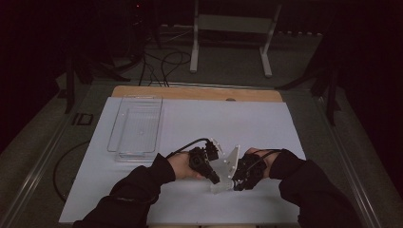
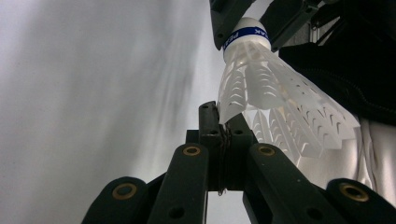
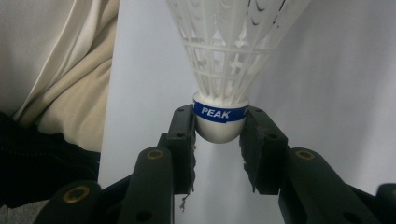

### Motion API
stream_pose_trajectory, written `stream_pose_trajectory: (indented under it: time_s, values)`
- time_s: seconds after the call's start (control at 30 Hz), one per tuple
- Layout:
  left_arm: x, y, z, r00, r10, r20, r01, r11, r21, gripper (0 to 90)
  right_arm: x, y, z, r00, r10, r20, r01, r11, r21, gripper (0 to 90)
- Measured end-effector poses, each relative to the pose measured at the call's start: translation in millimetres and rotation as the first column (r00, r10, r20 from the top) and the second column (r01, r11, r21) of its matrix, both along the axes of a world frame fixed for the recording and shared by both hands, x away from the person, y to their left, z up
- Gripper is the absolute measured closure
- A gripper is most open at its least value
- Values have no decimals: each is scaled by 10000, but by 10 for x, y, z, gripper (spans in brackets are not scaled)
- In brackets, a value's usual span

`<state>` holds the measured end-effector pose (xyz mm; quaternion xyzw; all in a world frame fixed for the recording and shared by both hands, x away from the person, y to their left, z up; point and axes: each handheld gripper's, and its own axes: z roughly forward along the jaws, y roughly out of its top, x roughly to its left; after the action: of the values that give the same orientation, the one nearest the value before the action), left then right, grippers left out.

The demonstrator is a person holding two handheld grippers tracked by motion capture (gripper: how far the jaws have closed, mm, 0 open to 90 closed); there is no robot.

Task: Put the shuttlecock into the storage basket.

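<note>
One shuttlecock (image 3: 220, 88), one tray (image 1: 135, 126) (clear), two grippers.

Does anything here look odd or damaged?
Nothing looks damaged. The shuttlecock is held two ways: the right gripper clamps its cork, while the left gripper pinches the skirt's rim. The clear tray sits squarely on the mat.

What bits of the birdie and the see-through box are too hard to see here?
- Shuttlecock: its skirt top is cut off by the right gripper view's upper edge.
- Shuttlecock in the high view: a small pale blur between the left gripper and right gripper.
- Clear tray: too dim to tell whether it holds anything.
</note>
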<state>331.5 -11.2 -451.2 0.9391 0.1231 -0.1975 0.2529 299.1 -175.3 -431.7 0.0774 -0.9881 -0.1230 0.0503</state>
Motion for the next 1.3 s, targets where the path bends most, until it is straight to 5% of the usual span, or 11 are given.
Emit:
stream_pose_trajectory:
  time_s: [0.33,0.63,0.67,0.83,0.87,0.9,0.93,1.07,1.17,1.2,1.3]
  values:
    - [-3,8,12,9998,-93,-197,93,10000,-35,900,-22,-6,-4,10000,0,82,-2,9998,198,654]
    - [23,78,78,10000,-30,95,31,10000,-72,900,29,-33,-11,9918,-1271,87,1269,9916,254,500]
    - [31,107,98,9997,88,220,-86,9999,-71,900,55,-54,-10,9783,-2069,-88,2070,9777,353,402]
    - [45,191,161,9987,357,361,-350,9992,-195,900,92,-98,-15,9618,-2737,76,2735,9615,251,250]
    - [56,234,193,9981,421,444,-414,9990,-164,900,127,-120,-21,9478,-3189,34,3186,9472,351,186]
    - [56,234,193,9981,421,444,-414,9990,-164,900,127,-120,-21,9478,-3189,34,3186,9472,351,186]
    - [70,274,207,9973,567,457,-561,9983,-134,900,161,-146,-27,9307,-3647,-277,3656,9301,345,122]
    - [80,345,242,9958,742,527,-741,9972,-51,900,230,-198,-31,9009,-4337,-184,4340,8985,662,92]
    - [79,376,262,9948,864,544,-861,9963,-74,900,254,-228,-28,8904,-4550,145,4519,8873,916,92]
    - [85,409,280,9937,951,586,-950,9955,-44,900,265,-249,-22,8759,-4822,194,4775,8718,1095,92]
    - [90,444,299,9924,1062,624,-1061,9943,-45,900,277,-282,-27,8638,-5038,-13,4989,8549,1422,92]
